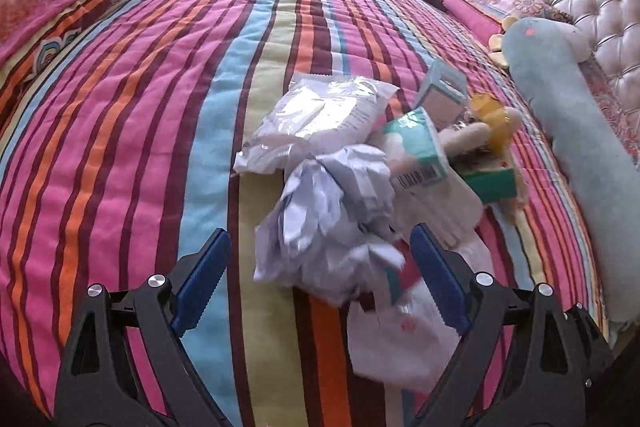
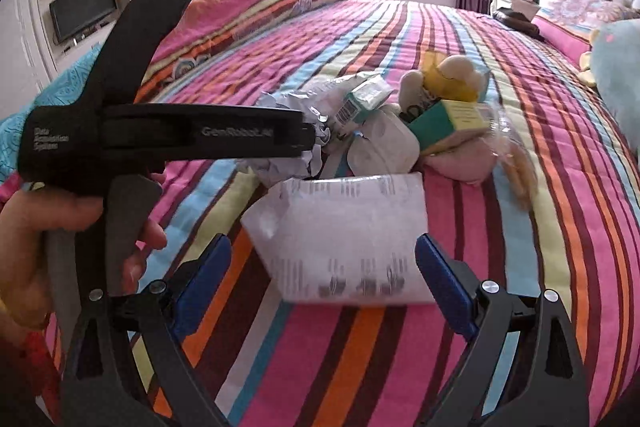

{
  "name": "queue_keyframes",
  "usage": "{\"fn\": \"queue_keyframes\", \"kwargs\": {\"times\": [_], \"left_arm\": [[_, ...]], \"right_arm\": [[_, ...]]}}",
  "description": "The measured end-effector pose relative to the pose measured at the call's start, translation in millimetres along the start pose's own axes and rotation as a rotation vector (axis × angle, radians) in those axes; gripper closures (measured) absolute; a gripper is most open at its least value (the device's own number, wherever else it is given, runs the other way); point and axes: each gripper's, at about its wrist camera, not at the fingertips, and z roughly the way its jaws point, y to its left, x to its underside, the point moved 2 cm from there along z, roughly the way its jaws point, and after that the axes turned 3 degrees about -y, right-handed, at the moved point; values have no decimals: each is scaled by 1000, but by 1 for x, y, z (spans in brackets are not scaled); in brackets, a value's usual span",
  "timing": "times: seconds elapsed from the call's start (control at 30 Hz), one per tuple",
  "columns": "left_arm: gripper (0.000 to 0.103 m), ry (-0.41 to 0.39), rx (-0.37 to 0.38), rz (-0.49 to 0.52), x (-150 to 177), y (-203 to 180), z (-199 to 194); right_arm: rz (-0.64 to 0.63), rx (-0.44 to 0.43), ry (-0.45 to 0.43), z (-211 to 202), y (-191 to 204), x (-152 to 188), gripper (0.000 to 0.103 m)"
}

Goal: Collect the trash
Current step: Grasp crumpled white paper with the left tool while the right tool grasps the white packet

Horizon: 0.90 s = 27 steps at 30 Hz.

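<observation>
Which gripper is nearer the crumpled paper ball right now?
Left. The left gripper is open right at the crumpled paper ball; the right gripper hangs open over a white printed packet.

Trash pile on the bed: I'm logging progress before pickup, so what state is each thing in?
Crumpled paper: balled up, on the bedspread, not gripped.
White plastic bag: wrinkled, lying flat.
Teal carton: tipped on the pile.
White printed packet: flat, nearest the right gripper.
Left gripper: open, empty.
Right gripper: open, empty.

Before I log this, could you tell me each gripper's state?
Left gripper: open, holding nothing.
Right gripper: open, holding nothing.
</observation>
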Motion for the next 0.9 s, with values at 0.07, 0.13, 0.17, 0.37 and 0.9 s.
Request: {"fn": "queue_keyframes", "kwargs": {"times": [0.07, 0.13, 0.17, 0.37, 0.9], "left_arm": [[15, 6, -31, 10, -2, 0, 7], [15, 16, -34, 8, -2, 1, 14], [15, 18, -19, -6, -3, 2, 16], [30, 51, 48, -41, 1, 3, 25], [49, -92, 195, -22, 40, 16, -72]], "right_arm": [[-7, 39, 15, 12, -2, -2, 14], [-1, 43, 19, 22, -7, -4, 14], [9, 41, 14, 23, -8, -5, 13], [83, 12, 19, 34, -17, -6, 12], [173, 31, -83, -50, -8, 36, 45]]}}
